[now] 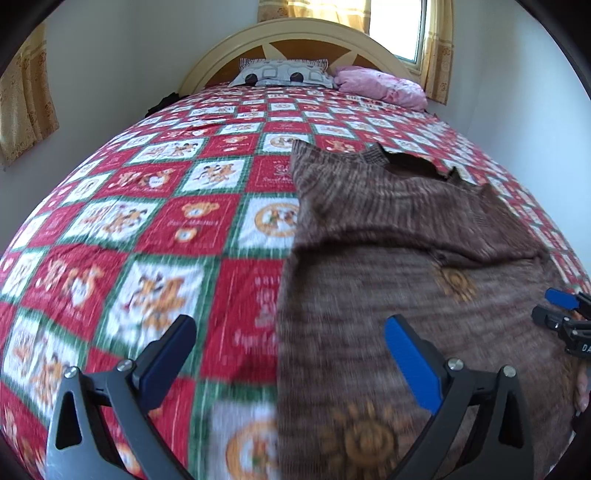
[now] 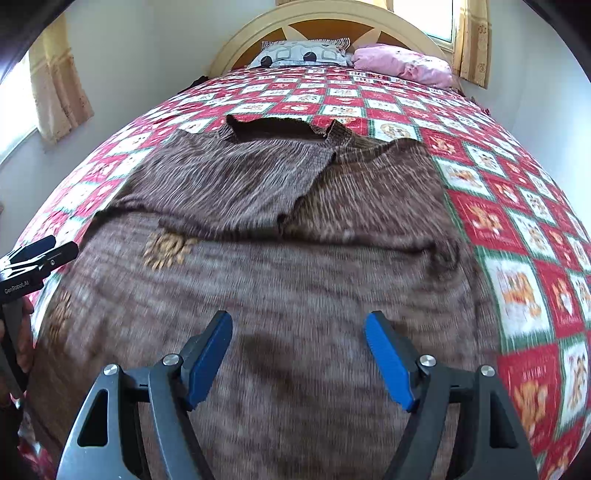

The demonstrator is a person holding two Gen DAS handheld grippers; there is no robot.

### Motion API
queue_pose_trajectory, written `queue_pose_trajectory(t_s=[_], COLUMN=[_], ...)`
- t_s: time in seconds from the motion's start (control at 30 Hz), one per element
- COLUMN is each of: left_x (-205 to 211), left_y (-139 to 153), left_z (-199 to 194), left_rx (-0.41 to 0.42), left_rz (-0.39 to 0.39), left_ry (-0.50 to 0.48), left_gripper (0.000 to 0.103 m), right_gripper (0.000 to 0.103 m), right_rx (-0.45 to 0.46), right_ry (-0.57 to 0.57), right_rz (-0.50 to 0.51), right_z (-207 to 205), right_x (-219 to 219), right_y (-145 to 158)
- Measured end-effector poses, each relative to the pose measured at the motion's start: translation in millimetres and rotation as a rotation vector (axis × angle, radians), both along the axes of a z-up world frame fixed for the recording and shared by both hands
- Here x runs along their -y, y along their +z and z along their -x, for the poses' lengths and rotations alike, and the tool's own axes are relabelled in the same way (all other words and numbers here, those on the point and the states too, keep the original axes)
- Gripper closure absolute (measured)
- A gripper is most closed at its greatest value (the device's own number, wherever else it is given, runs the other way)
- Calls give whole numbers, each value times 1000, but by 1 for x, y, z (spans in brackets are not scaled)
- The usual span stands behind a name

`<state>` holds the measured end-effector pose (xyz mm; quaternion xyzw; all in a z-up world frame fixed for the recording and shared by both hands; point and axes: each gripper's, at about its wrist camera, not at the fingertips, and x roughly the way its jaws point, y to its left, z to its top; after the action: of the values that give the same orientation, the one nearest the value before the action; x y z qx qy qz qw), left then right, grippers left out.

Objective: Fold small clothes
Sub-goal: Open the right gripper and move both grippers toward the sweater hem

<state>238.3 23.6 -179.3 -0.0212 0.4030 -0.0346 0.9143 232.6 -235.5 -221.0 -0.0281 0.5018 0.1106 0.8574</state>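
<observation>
Both hand-held grippers, left (image 1: 290, 354) and right (image 2: 297, 350), gaping wide, empty; brown ribbed knit sweater (image 2: 280, 229) stretches toward 12 o'clock, right one nearer.

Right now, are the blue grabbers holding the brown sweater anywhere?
No. The left gripper and right gripper are both open above the brown sweater, with nothing pinched between them.

Both wrist views overlook sweater (image 1: 406, 236)

Home bedroom: bed (image 1: 147, 221) with patchwork quilt, curved wooden headboard (image 1: 295, 40), two pillows (image 1: 284, 74), curtained window (image 1: 399, 26), plain white walls.
</observation>
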Motion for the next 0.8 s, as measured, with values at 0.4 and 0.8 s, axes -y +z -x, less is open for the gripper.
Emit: queue_pose_trajectory(t_s=[0.4, 0.8], left_x=[19, 42], left_y=[4, -2], left_z=[65, 108], left_rx=[26, 12], left_rz=[-14, -35], left_ry=[-36, -83], left_gripper=[0, 0], right_gripper=[28, 28], right_rx=[53, 59], right_ry=[41, 10], right_rz=[79, 53], right_z=[69, 111], right_x=[3, 14], right_y=[5, 9])
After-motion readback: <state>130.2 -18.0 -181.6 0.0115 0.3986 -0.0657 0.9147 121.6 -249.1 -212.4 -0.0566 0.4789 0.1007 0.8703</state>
